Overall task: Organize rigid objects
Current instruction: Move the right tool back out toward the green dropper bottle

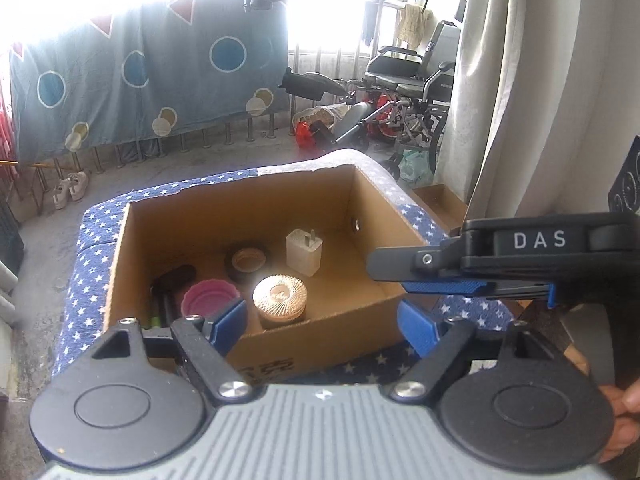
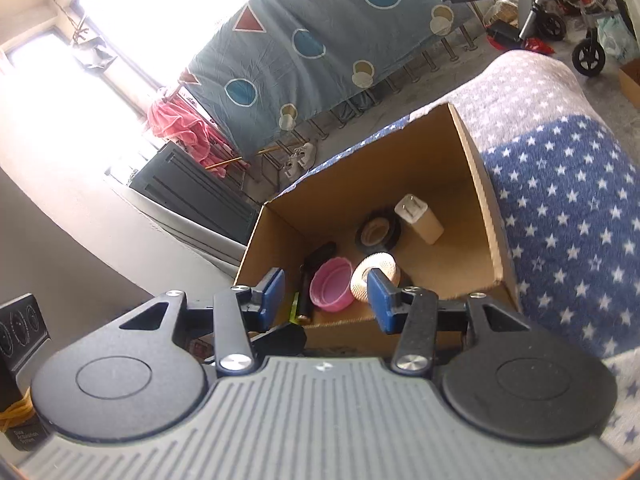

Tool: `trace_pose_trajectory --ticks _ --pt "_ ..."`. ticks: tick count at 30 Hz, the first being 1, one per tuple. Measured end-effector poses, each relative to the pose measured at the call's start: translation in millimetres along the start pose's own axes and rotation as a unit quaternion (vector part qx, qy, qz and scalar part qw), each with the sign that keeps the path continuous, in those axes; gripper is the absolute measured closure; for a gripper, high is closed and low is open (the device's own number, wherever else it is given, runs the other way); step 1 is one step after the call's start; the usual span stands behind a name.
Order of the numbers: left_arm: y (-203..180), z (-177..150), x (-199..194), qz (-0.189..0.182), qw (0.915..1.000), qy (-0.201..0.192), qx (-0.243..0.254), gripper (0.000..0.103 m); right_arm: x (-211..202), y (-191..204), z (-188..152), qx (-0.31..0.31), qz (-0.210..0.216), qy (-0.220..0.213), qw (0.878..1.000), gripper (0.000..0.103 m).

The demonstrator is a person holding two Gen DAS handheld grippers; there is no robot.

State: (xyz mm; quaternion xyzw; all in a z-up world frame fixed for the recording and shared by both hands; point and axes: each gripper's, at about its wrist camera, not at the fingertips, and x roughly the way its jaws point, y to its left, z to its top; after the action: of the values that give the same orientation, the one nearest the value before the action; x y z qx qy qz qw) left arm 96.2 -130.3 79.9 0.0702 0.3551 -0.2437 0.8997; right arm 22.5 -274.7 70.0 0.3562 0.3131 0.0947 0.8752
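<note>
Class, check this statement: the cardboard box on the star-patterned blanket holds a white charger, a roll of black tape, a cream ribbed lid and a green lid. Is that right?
Not quite. The lid is pink, not green, as the right wrist view shows most clearly. The rest stands: the cardboard box sits on the star-patterned blanket and holds a white charger, a roll of black tape and a cream ribbed lid.

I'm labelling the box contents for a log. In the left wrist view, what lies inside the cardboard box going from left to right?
Black cylinder → pink lid → black-rimmed round container → ribbed cream round lid → white charger plug.
</note>
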Motion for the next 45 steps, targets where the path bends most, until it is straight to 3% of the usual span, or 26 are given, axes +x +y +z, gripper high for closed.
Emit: trace_pose_trajectory --ticks 9,24,45 --pt "22.1 -33.2 -30.1 0.015 0.9998 0.009 0.004 0.02 -5.4 30.2 -54.9 0.01 0.008 0.009 1.0 0.057" --pt "26.7 -46.9 -30.9 0.02 0.9994 0.018 0.021 0.02 6.8 49.8 -61.1 -0.005 0.0 0.026 1.0 0.056" --pt "20.9 -55.0 -23.3 0.032 0.9984 0.038 0.027 0.02 7.0 45.4 -64.4 -0.001 0.004 0.031 0.999 0.055"
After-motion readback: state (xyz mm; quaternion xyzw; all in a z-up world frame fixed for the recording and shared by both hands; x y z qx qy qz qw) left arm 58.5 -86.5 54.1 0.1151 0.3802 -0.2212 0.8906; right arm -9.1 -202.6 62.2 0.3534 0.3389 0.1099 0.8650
